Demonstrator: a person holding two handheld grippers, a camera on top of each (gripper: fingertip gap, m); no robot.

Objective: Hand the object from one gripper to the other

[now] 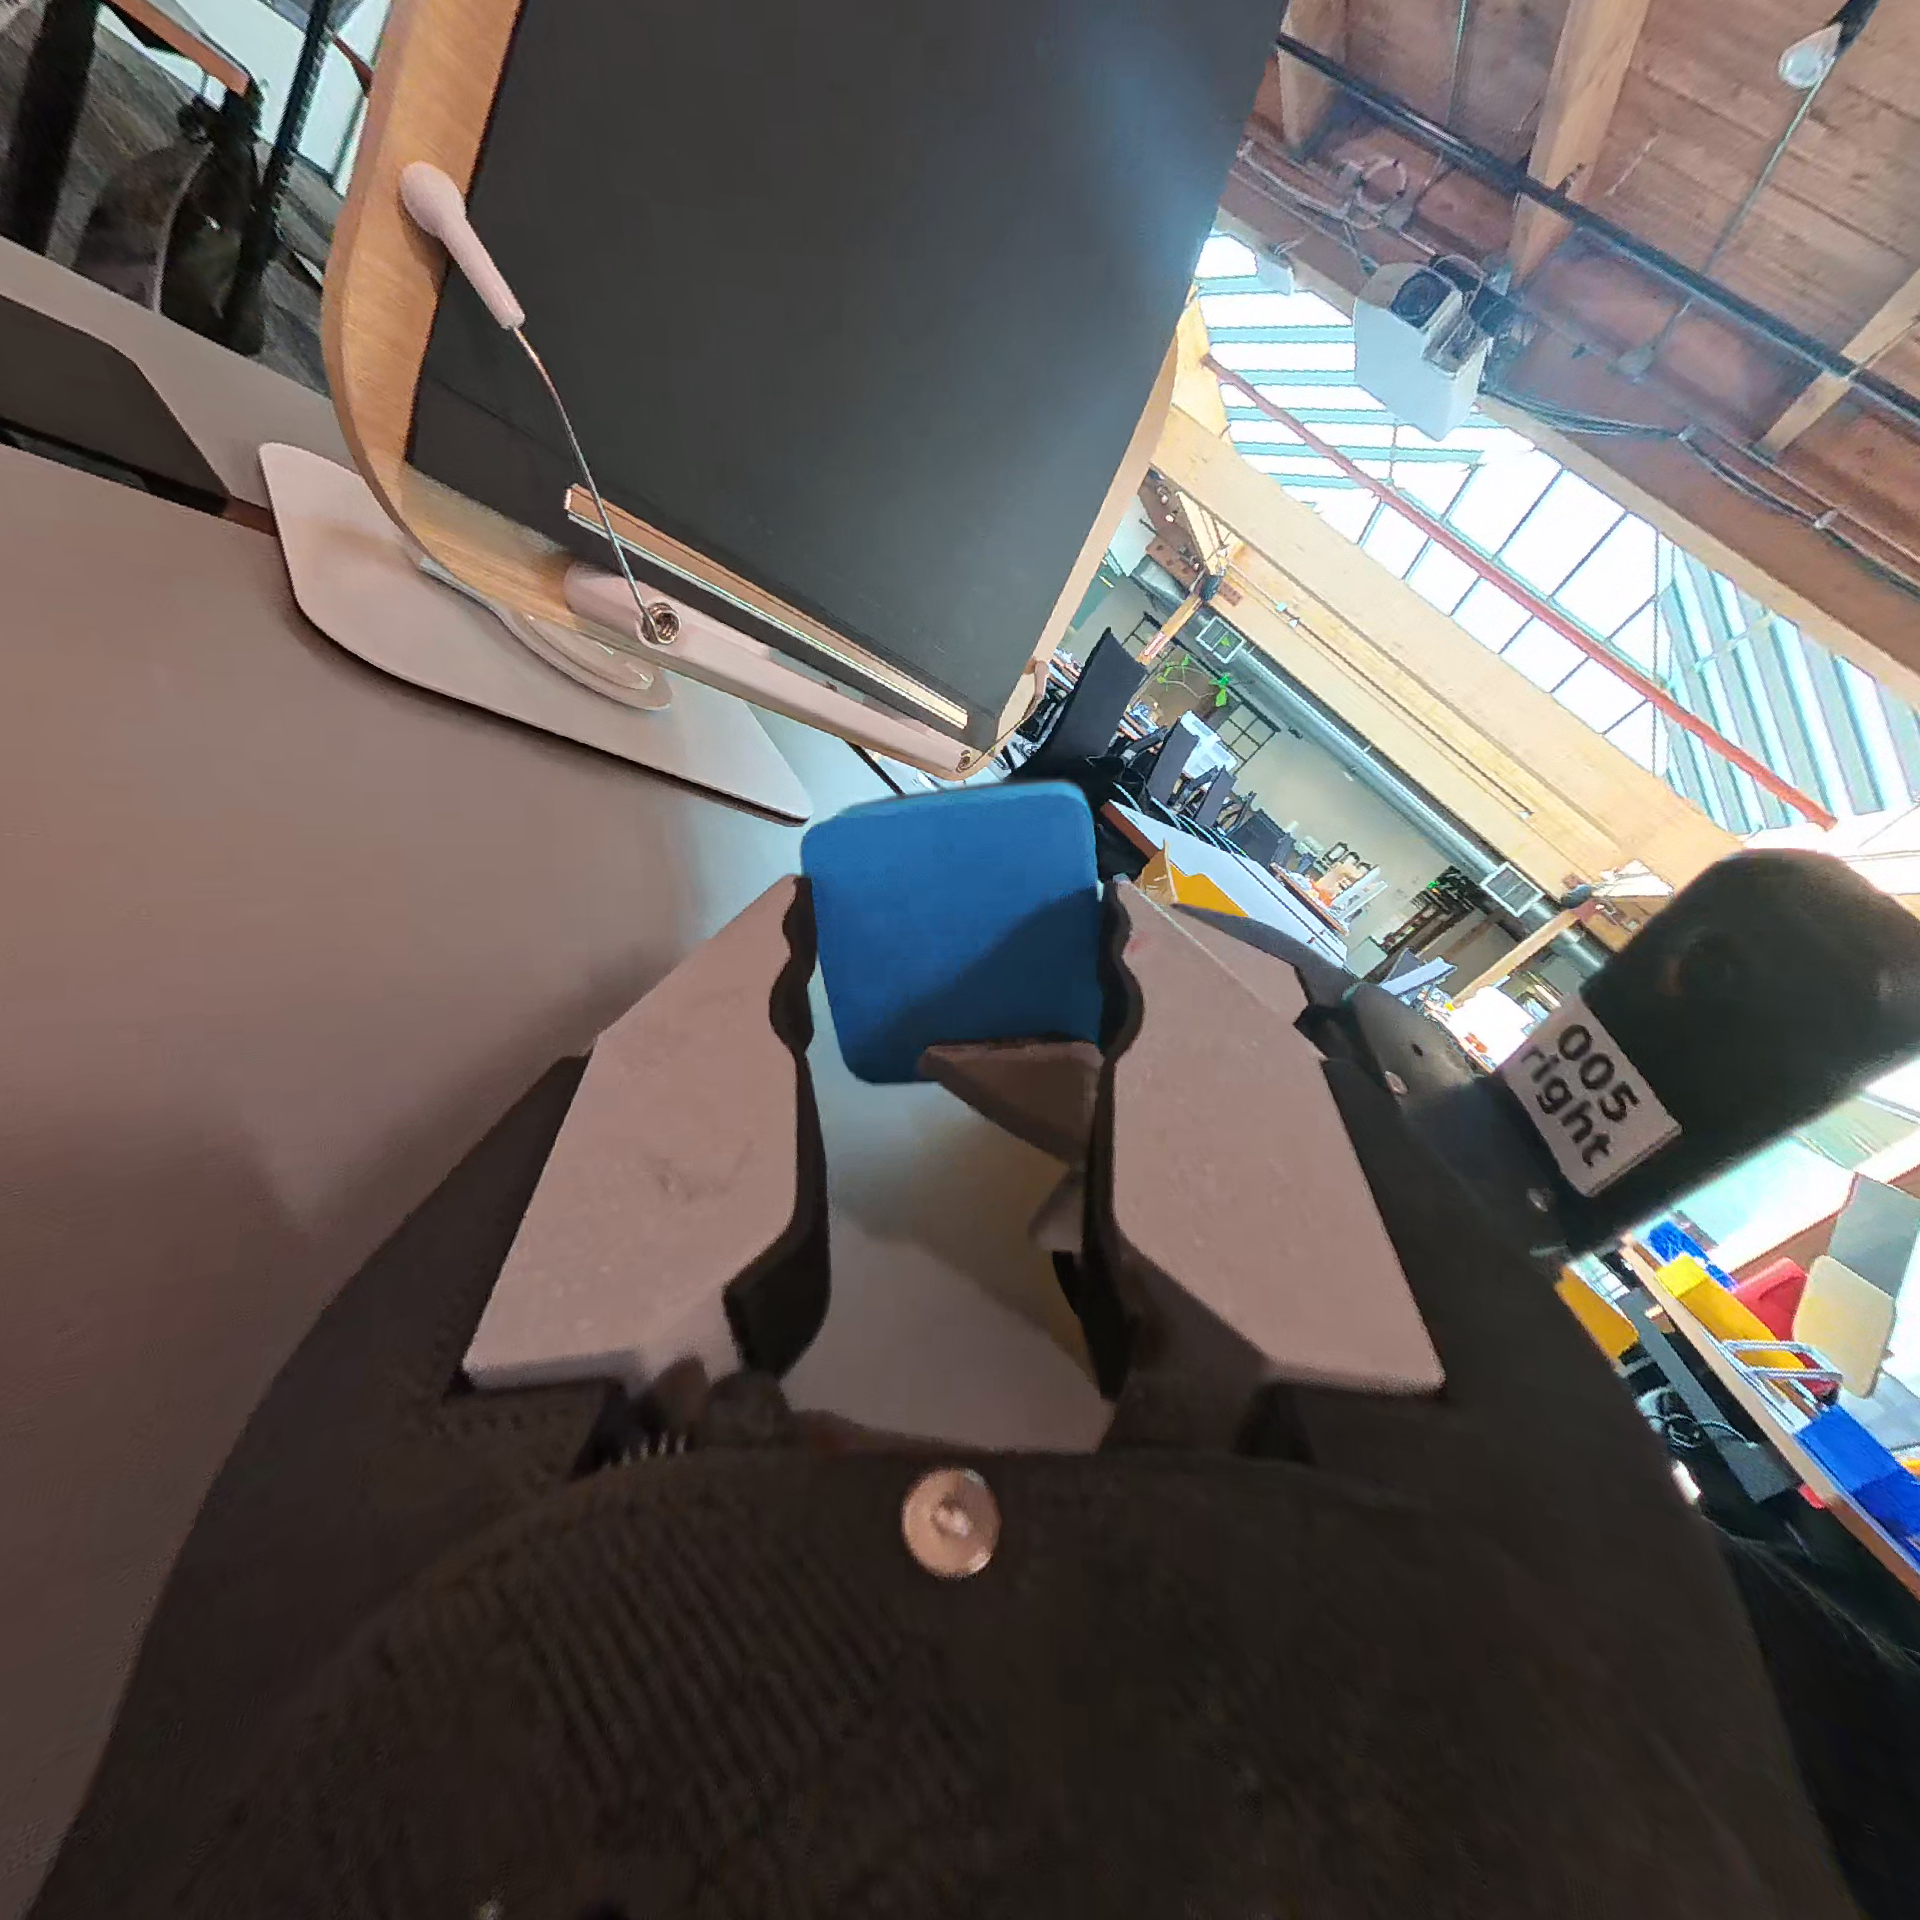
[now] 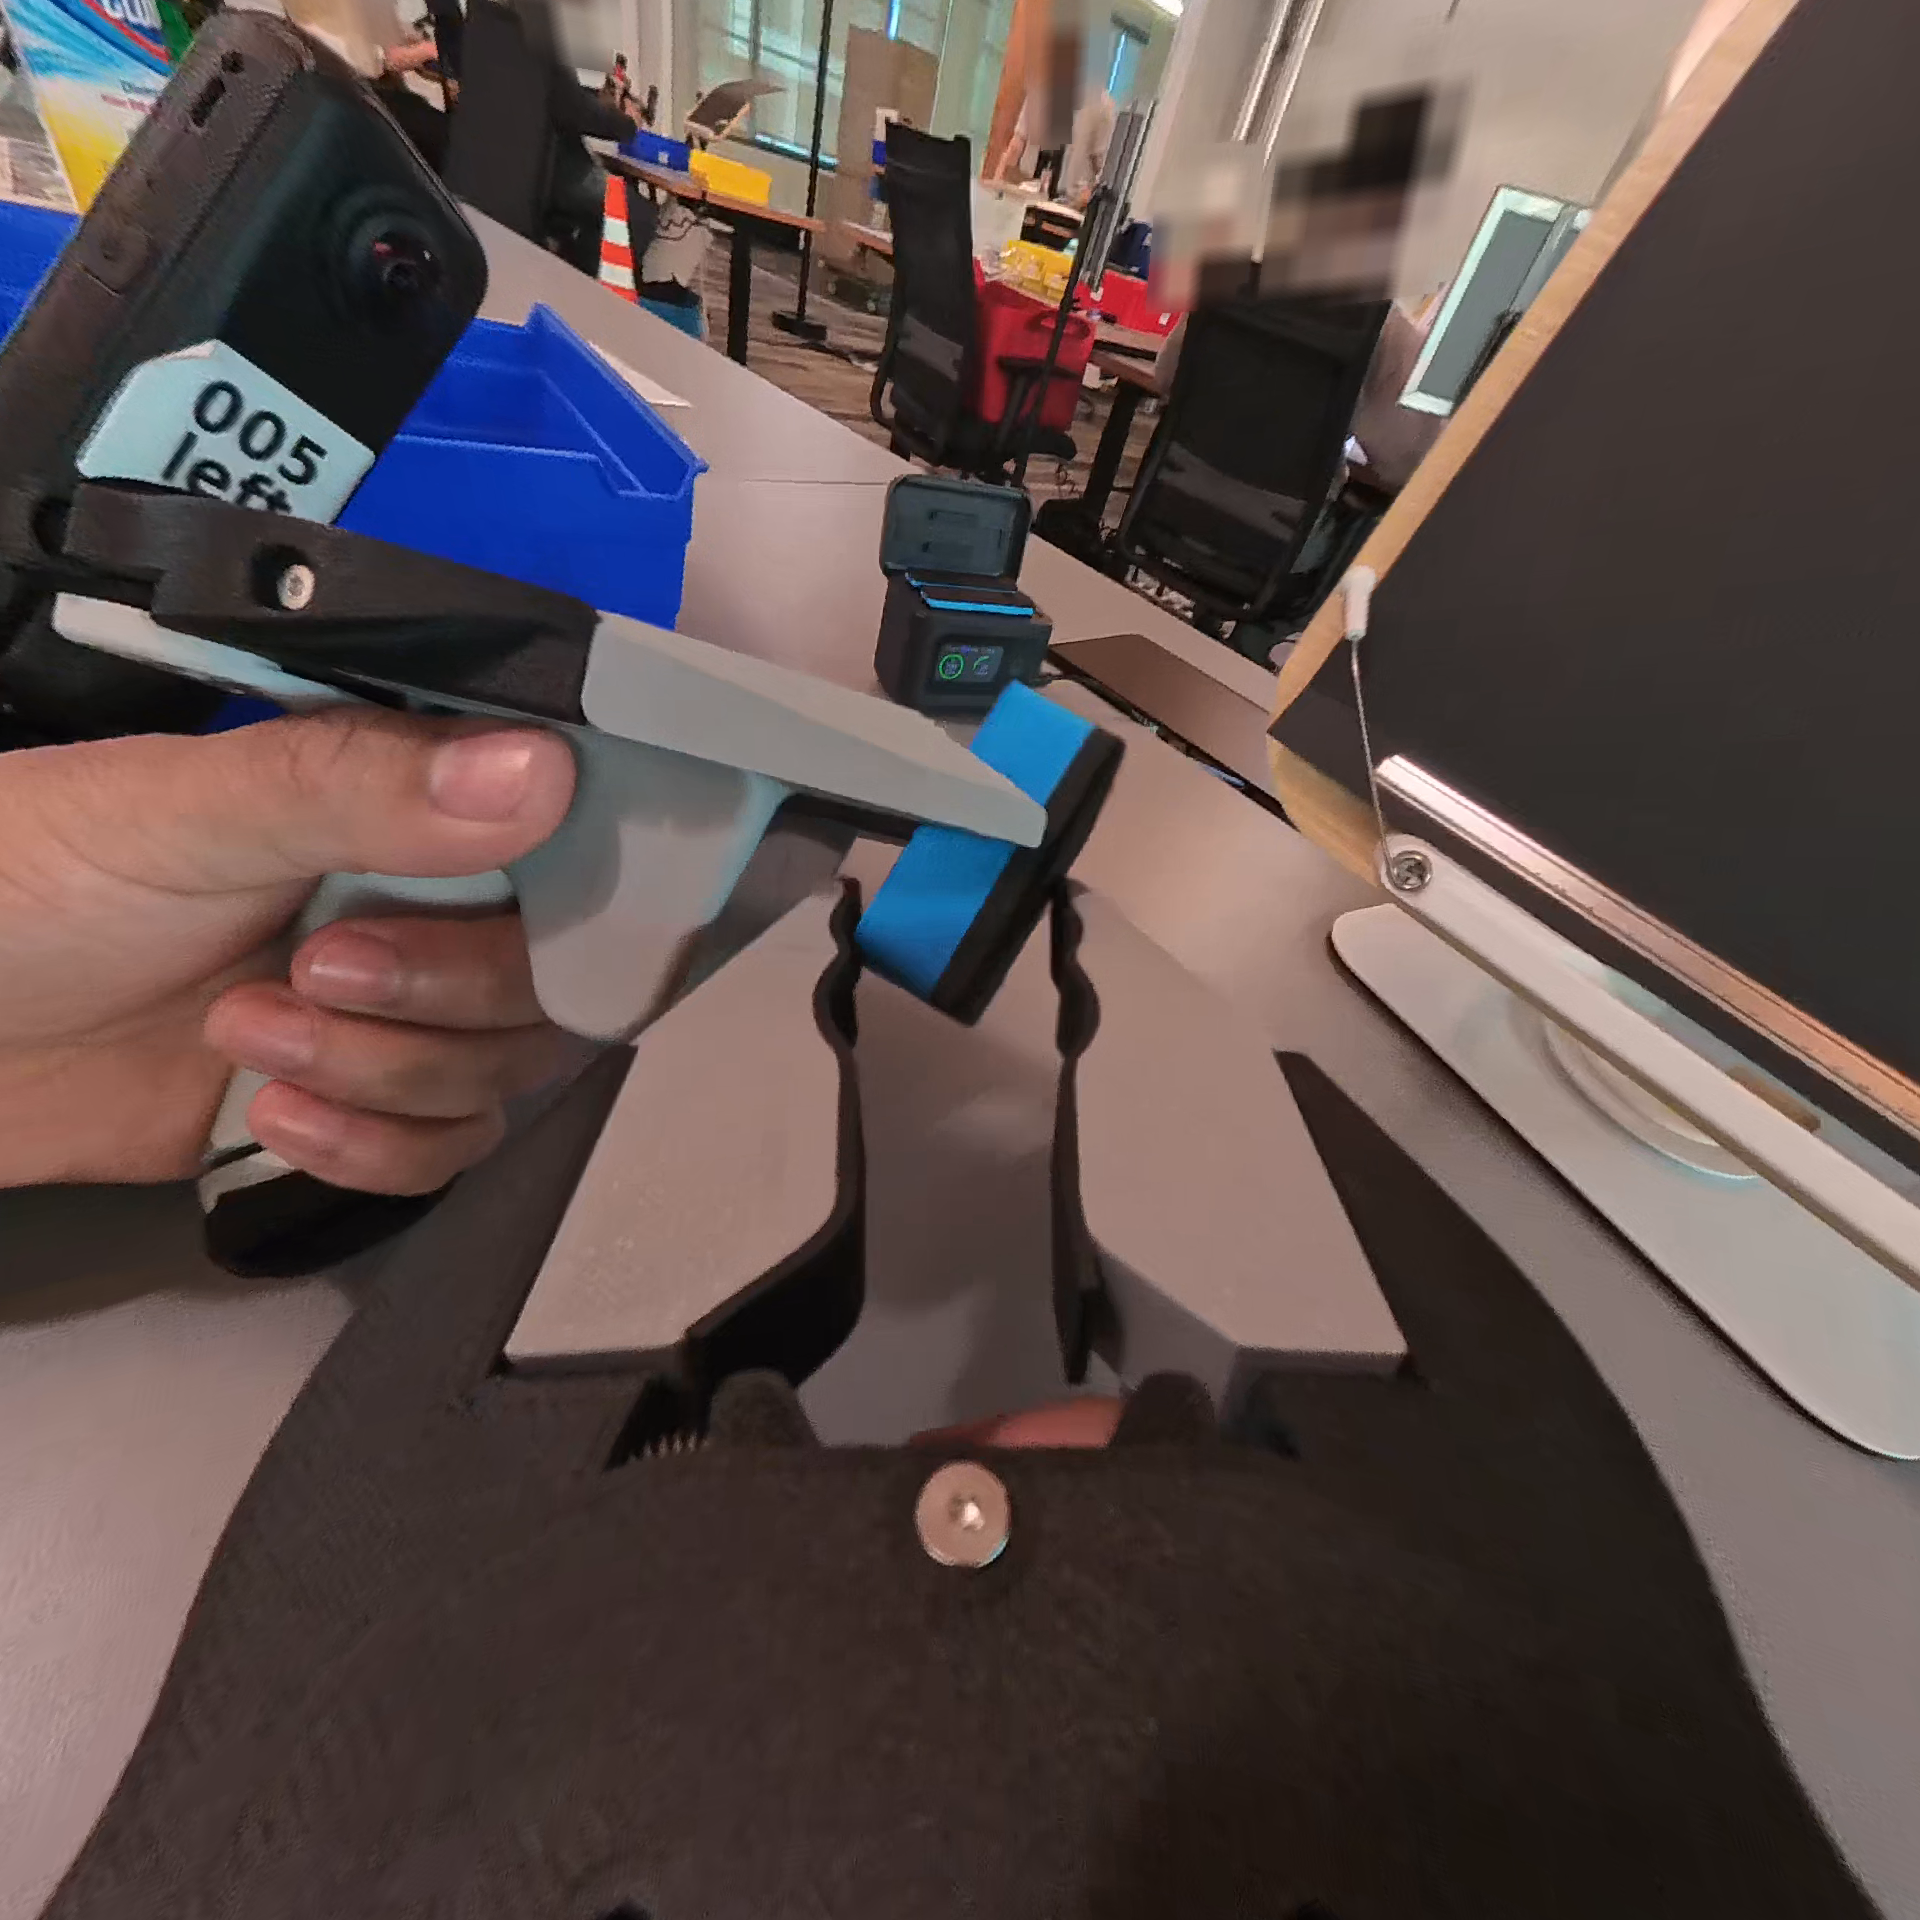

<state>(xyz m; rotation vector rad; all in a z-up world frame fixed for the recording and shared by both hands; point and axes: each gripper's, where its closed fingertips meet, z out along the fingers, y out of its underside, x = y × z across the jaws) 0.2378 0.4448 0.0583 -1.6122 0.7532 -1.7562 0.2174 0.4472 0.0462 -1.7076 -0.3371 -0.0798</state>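
I see the grey table (image 2: pixel 1226 904) spreading beneath and ahead of both sets of fingers, bare under the meeting point. Just right of my right fingers, the framed dark board (image 2: pixel 1662 499) leans on its pale stand (image 2: pixel 1662 1226), and its base edge lies close to that side, so room there is tight. In the left wrist view the same board (image 1: pixel 831 343) rises ahead and left of the left fingers. Ahead and left of the right fingers a blue bin (image 2: pixel 540 468) sits on the table, with a small black charger case (image 2: pixel 956 603) straight ahead, beyond the fingertips; both stand well apart from the exchange.

The left gripper (image 1: pixel 951 956) grips the blue eraser block (image 1: pixel 951 925) by its two side faces at the fingertips, clamped firm. From the right wrist view that left gripper (image 2: pixel 997 831) comes in from the left, level and crosswise, a hand (image 2: pixel 260 935) wrapped on its handle with the thumb along the top. The block (image 2: pixel 987 852), blue with a black backing, is tilted and hangs above the table.

The right gripper (image 2: pixel 951 935) points forward with its fingers parted moderately; the block's lower end dips between the tips, and I cannot tell whether either pad touches it. In the left wrist view the right gripper's body (image 1: pixel 1558 1091) enters from the right side.
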